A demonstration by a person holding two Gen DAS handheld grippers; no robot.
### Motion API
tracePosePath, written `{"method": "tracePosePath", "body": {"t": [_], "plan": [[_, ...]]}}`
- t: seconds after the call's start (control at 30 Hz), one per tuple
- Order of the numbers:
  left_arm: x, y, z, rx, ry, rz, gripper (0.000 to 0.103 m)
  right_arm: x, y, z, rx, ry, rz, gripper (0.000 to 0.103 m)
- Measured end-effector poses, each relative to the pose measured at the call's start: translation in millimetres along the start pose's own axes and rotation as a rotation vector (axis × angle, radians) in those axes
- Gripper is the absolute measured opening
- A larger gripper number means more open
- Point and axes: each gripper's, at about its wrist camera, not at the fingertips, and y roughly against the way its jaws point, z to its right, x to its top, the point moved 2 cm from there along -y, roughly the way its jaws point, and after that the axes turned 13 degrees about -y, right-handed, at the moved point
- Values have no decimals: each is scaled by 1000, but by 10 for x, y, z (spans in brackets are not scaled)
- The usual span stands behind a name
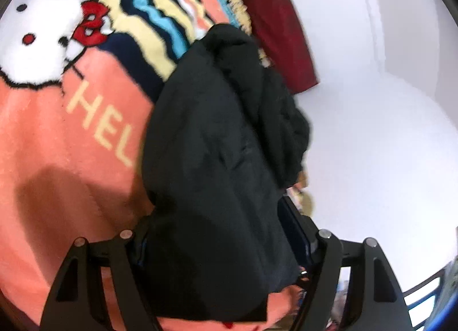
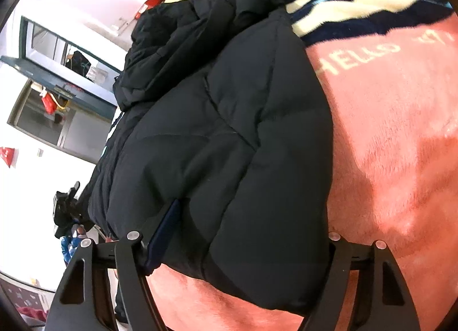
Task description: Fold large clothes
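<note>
Folding item: black padded jacket (image 2: 223,119), bundled at frame centre on pink blanket (image 2: 386,159), straddled by wide-spread left claw (image 1: 226,248) and right claw (image 2: 237,242), grip unconfirmed; advise pressing flat, edges aligned.

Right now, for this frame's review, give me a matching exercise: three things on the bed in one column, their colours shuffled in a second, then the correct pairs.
Things:
1. puffer jacket
2. blanket
3. cushion

Colours:
A. dark red
B. black
C. salmon pink with striped bands

Pairs: 1-B, 2-C, 3-A
</note>
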Motion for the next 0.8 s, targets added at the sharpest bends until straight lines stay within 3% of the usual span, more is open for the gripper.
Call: {"method": "tracePosePath", "body": {"t": [0.23,0.33,0.43,0.47,0.53,0.6,0.8], "plan": [[-192,-222,-45,87,-41,-120,72,-19,-41,33,1,-23,-10,75],[-166,-233,16,49,-31,-105,72,-26,-53,16,4,-31,-4,75],[-163,-201,66,-4,-8,-70,70,-66,-40,-7,29,-27,5,61],[-156,-213,94,-12,-3,-61,66,-73,-29,-11,40,-30,8,55],[-152,-154,107,-10,-5,-47,46,-80,-9,-19,60,-34,14,46],[-155,-129,116,13,-14,-49,35,-84,14,-28,75,-39,19,37],[-138,-81,317,94,-107,-65,24,-102,55,-131,68,-21,52,24]]}}
